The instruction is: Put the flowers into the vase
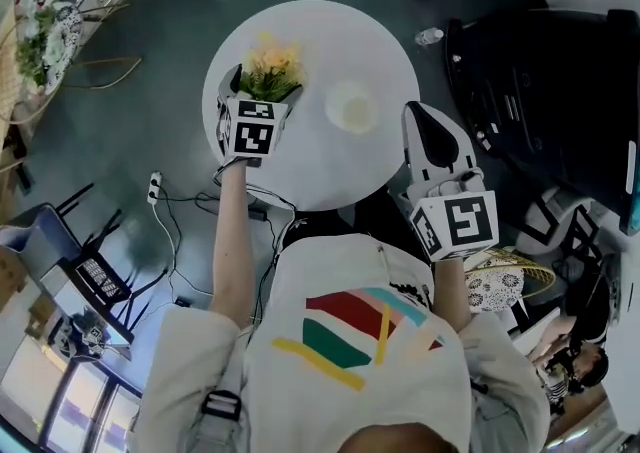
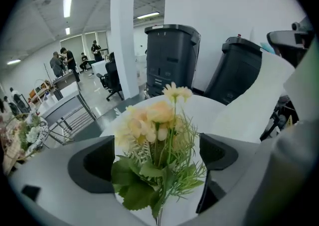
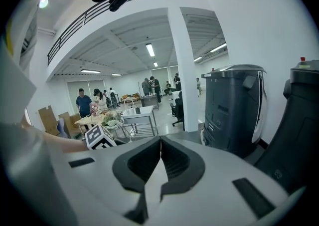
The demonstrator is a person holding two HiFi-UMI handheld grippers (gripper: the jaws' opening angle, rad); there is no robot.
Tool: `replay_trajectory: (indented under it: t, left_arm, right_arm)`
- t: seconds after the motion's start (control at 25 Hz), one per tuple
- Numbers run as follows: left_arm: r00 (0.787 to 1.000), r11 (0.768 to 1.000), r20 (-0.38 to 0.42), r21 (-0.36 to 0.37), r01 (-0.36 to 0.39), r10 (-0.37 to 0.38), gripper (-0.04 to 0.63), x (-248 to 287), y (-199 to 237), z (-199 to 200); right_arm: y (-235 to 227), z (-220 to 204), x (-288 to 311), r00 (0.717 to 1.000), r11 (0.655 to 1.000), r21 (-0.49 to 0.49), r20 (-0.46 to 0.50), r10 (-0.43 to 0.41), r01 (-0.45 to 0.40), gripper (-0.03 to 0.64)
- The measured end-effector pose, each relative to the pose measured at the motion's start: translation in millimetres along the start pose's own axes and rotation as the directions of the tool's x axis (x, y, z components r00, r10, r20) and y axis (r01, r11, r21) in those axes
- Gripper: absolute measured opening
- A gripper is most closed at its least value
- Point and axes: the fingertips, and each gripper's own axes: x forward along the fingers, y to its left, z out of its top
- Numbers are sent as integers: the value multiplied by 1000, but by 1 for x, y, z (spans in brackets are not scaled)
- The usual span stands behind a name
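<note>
Flowers looked light and soft, prob. artificial. The blooms would crush, so the best hold seemed low on the stems w/ a gentle squeeze.

R gripper hung at mid-right of the head view, by the table edge. Its jaws were together w/ nothing in them. L gripper sat left of centre, forearm stretched fwd. Its jaws stood wide either side of the foliage, pads not pressing. The bunch lay upper left on the table, w/ the vase just right of it, apart.
</note>
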Motion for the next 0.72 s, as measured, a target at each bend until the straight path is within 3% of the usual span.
replay_trajectory:
  t: [0.4, 0.6, 0.72]
  left_arm:
    - [990, 998, -140, -64, 6, -15, 511, 31, 3, -24]
    - [977, 998, -210, -55, 21, -32, 504, 39, 2, -30]
    - [971, 998, -236, -65, 7, -23, 398, 40, 4, -30]
  right_arm:
    - [11, -15, 6, 999, 1000, 22, -33, -17, 18, 11]
    - [10, -19, 4, 999, 999, 18, -38, -33, 34, 12]
    - [11, -21, 3, 999, 999, 12, -42, -33, 33, 12]
